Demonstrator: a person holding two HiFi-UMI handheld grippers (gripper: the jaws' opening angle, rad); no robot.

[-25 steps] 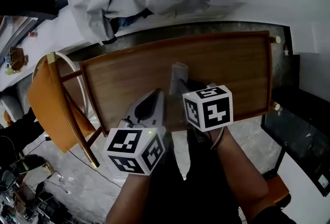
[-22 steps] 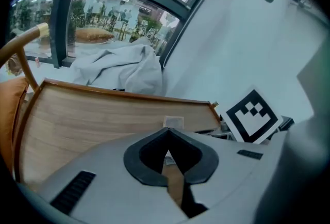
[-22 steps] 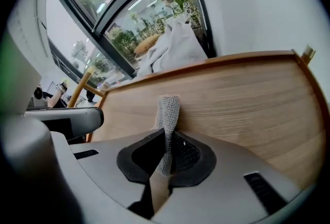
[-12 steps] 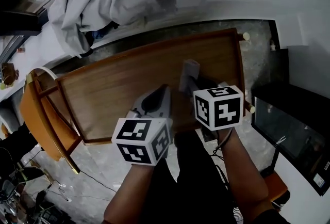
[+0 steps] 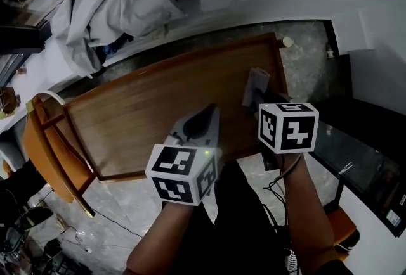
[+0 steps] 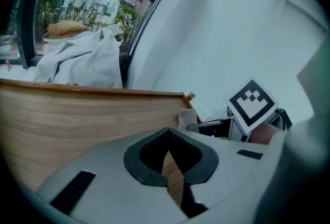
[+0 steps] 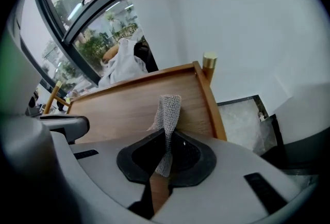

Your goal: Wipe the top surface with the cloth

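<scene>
The right gripper's (image 7: 165, 152) jaws are pinched tight on the cloth (image 7: 169, 108), which lies against the table (image 5: 139, 118) at its right end. The left gripper's (image 6: 170, 160) jaws are together and empty, over the table's near edge.

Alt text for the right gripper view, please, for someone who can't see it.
The right gripper is shut on a strip of grey mesh cloth, which stands up from its jaws near the right edge of a wooden table top. Beyond the table are a white garment and large windows.
</scene>
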